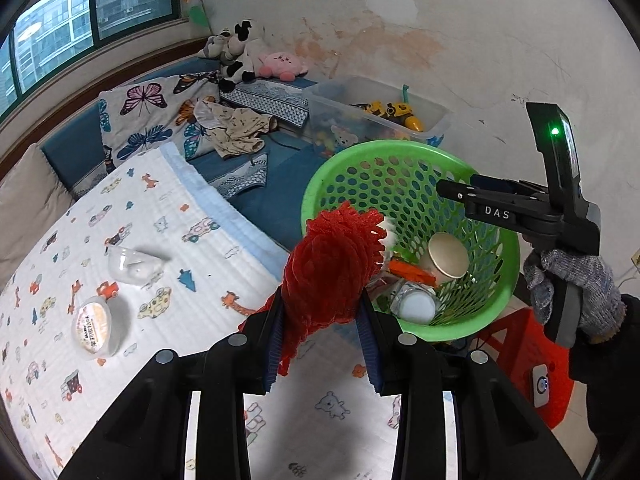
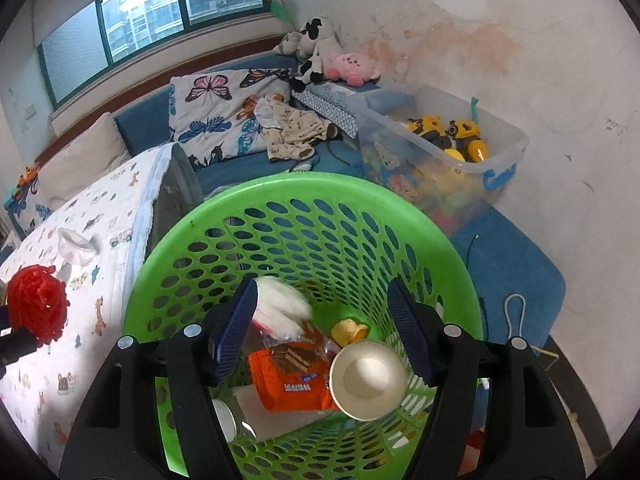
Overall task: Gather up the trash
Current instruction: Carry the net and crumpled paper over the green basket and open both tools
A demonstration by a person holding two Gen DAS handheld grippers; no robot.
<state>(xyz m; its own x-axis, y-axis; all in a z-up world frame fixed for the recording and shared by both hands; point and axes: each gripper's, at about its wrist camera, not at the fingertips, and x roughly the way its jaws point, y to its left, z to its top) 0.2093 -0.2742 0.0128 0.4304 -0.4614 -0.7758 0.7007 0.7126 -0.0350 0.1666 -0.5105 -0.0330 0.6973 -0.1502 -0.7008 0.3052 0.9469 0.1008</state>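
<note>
Left hand-held gripper (image 1: 324,320): angled downward over the bed (image 1: 132,240) edge nearest the green basket (image 1: 496,280), pads pinching a red mesh bundle (image 1: 328,268).

Right hand-held gripper (image 2: 320,332): angled down into the basket mouth, fingers spread, nothing pressed between the pads; a white wad (image 2: 280,312) blurred just beside the left pad. Gloved hand (image 1: 576,292) wrapped around the grip.

Inside the basket: paper cup (image 2: 368,376), orange biscuit wrapper (image 2: 292,384), yellow crumpled scrap (image 2: 350,330).

On the bed: clear plastic cup (image 1: 134,266) and lidded white tub (image 1: 96,330), well apart from the basket.
</note>
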